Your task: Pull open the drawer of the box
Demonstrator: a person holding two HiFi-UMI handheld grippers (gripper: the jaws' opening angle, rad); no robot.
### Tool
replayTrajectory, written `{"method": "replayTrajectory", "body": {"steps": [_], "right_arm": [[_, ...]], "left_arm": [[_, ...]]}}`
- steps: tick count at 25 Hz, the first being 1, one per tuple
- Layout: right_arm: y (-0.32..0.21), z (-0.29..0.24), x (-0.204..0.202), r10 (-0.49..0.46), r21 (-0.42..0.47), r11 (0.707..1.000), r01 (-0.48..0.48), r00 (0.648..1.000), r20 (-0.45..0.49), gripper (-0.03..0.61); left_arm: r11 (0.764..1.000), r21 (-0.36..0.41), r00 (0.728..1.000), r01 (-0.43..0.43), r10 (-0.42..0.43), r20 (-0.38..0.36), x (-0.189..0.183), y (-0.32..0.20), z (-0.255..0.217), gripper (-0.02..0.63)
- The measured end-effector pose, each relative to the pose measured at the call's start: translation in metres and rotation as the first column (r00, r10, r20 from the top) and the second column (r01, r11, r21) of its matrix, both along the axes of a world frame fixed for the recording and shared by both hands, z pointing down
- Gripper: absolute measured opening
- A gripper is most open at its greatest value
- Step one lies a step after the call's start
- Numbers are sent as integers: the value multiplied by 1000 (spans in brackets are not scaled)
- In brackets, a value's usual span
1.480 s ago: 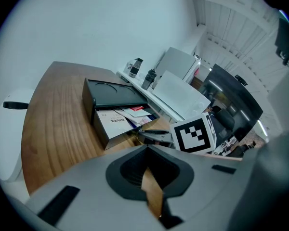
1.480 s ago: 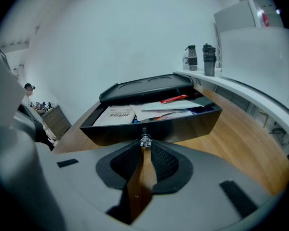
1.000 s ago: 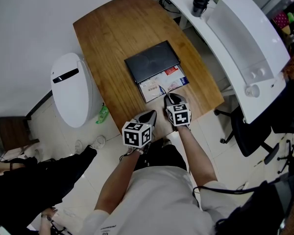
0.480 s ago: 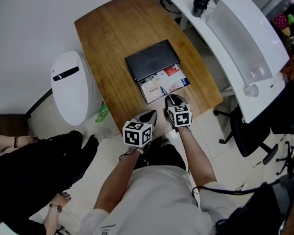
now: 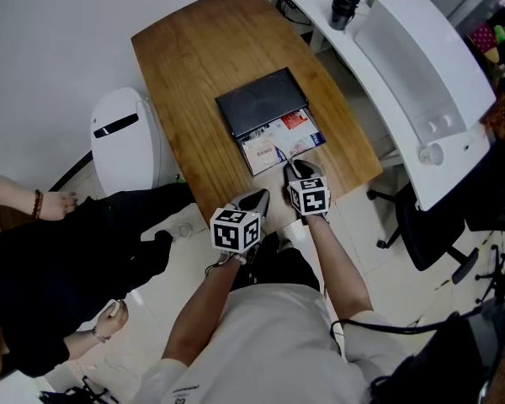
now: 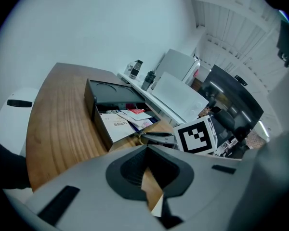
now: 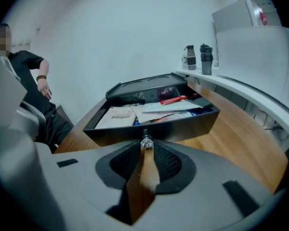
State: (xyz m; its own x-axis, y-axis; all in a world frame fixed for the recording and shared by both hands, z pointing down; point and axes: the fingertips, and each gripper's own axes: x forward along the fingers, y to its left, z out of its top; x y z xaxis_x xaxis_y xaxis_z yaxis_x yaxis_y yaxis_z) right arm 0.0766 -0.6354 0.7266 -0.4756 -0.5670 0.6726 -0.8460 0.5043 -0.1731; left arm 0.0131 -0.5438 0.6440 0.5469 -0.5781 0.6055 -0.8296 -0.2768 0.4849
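Head view: box (image 5: 261,103) lies mid-table (image 5: 194,49). Its drawer (image 5: 279,144) is pulled out toward the person, with papers (image 5: 265,151) inside. Right gripper (image 5: 293,172) is at the drawer front. Left gripper (image 5: 257,200) hangs over the near table edge, apart from the box.

Left gripper view: tips of the left gripper (image 6: 147,150) meet, with nothing between them.

Right gripper view: right gripper (image 7: 145,150) pinches the knob (image 7: 146,142) on the drawer front (image 7: 183,126). Its jaws have just eased slightly wider, and the knob sits between the tips.
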Motion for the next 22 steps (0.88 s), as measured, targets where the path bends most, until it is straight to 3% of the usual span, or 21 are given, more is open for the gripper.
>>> {"method": "replayTrajectory", "body": {"steps": [7,10,22], "right_arm": [[21,-33,17,15,53,998,-16,1000,20,60],[42,-45,30,19,67,998,-21,1000,21,-11],[127,-108,72,47,122,991,-57,995,83,-11]], "left_arm": [[999,35,1000,24,-24,-1,3,11,-17,2],[998,53,999,32,-32,2,10,23,-27,2],[990,139,1000,-1,1,1,44,88,-78,2]]}}
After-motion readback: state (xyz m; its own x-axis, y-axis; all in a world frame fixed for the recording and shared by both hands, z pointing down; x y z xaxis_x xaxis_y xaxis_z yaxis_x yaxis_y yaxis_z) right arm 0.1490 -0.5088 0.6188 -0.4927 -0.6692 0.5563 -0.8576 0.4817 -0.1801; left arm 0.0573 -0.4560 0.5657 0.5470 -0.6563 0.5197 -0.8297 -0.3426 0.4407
